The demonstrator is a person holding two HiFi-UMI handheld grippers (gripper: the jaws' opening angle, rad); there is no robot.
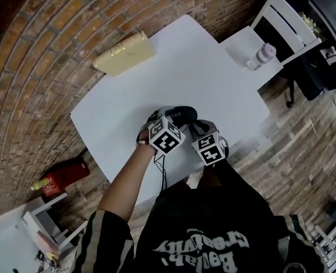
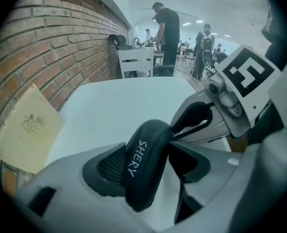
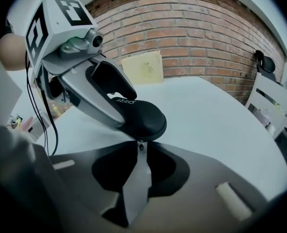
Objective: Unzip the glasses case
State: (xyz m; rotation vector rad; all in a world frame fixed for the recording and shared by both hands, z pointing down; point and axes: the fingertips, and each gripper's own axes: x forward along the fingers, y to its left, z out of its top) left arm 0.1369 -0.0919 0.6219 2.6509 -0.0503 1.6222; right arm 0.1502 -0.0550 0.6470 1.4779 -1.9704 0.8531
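The left gripper [image 2: 150, 165] has its fingers clamped on either side of the black glasses case [image 2: 142, 144], which sits tilted between them over the white table [image 2: 133, 101]. The right gripper [image 3: 139, 152] has its fingers pinched on the small zipper pull [image 3: 141, 146], at the end of the case just past their tips.

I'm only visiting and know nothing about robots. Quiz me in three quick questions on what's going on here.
1. True or false: the left gripper grips the case.
2. What does the right gripper pinch? A) a bottle B) the zipper pull C) a booklet
3. Fill in: the table stands beside a ____ wall.
Key: 1 true; 2 B; 3 brick.
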